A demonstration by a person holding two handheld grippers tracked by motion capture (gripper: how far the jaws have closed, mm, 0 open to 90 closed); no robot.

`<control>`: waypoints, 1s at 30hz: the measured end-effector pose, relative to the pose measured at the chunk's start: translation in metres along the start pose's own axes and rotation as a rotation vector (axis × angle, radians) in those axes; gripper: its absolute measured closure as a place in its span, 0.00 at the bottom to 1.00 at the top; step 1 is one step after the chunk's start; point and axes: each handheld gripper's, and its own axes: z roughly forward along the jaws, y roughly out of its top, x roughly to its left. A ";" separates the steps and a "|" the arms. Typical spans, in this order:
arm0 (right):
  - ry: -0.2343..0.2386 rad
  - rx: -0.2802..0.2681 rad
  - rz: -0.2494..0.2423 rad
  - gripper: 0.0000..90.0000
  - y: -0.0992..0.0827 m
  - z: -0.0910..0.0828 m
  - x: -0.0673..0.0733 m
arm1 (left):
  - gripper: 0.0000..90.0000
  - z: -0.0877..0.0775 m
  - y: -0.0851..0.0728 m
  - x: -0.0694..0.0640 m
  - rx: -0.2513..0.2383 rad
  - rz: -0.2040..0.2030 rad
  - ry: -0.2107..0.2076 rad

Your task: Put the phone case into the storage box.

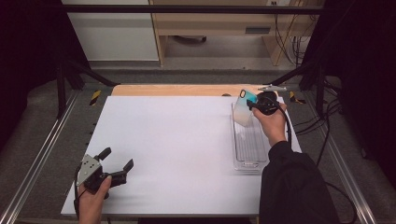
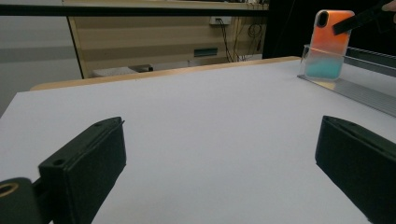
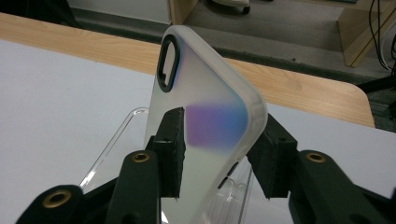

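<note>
The right gripper [image 3: 217, 154] clamps a phone case [image 3: 210, 121] across its width, one jaw on each long edge, holding it upright over the far end of the clear tray [image 1: 250, 164]. The case looks light, thin and glossy, likely springy and slippery, so the edges seem the safest hold. The left gripper [image 1: 116, 163] rests apart on the white board [image 1: 177, 140], its jaws wide and empty.

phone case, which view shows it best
The right gripper view: the phone case stands close up between the right tongs, camera cutout clear. The left gripper view shows it far off, orange and teal. The high view shows it small over the clear tray.
</note>
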 end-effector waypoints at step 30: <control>-0.021 -0.038 0.081 0.21 0.011 0.023 0.008 | 0.02 0.000 0.000 0.000 0.001 0.003 0.000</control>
